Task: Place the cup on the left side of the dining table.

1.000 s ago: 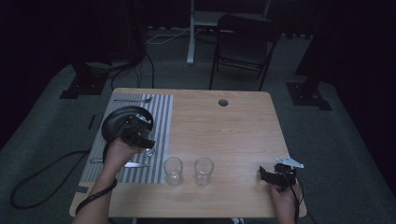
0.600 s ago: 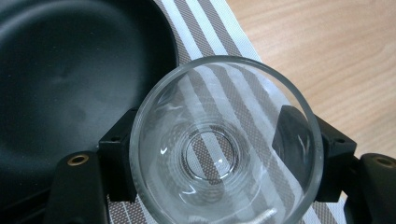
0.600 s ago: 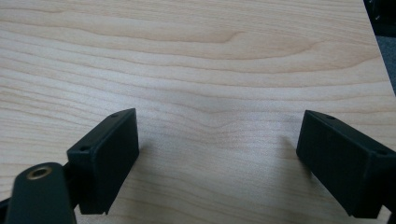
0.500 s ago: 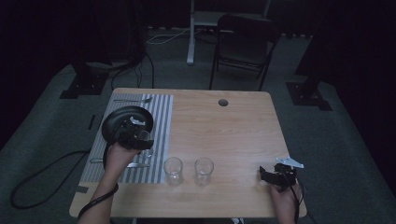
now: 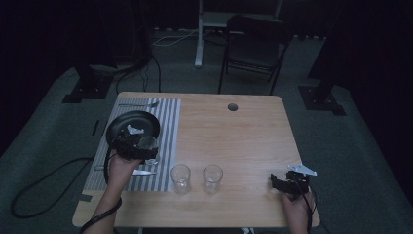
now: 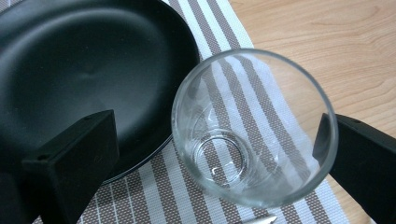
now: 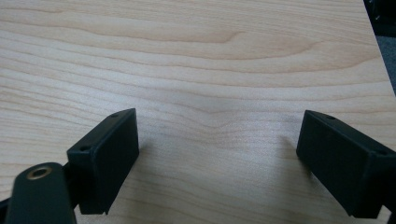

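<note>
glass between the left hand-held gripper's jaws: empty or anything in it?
Empty. In the left gripper view the glass stands upright on the striped placemat, whose stripes and its bare base show through, with no liquid line.

Dim room; dark chair (image 5: 253, 44), seemingly carpeted floor (image 5: 370, 161).

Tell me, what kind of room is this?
Probably a dim recording studio or lab, not a home: a wooden table laid with a striped placemat, stand bases and cables on grey carpet.

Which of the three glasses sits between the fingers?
The glass on the striped mat beside the black plate; the other two stand on bare wood.
</note>
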Demonstrator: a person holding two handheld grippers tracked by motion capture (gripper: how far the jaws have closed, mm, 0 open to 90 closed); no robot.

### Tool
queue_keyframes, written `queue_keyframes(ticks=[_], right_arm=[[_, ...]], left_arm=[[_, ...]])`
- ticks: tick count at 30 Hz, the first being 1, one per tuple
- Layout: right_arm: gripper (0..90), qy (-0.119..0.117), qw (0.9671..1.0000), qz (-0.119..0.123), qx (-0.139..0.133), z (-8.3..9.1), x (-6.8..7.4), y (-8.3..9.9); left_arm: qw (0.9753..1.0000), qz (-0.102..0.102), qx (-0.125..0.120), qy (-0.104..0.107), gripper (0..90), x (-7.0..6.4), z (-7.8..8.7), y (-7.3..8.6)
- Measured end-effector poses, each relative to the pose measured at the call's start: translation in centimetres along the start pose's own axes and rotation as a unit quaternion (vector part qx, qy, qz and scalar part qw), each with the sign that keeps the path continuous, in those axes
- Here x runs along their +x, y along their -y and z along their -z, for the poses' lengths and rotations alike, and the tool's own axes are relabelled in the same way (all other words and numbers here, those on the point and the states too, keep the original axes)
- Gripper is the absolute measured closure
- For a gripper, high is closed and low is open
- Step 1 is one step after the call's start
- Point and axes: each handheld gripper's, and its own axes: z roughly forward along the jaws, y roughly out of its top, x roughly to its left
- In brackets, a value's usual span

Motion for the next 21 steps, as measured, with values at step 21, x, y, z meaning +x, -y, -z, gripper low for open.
queue_keyframes(ticks=[21], right_arm=[[12.5,0.000,1.0000,0.000,0.000,0.0,0.0,0.0]], left_arm=[[0.9993,0.038,-0.003,0.000,0.1,2.0,1.0,5.3]])
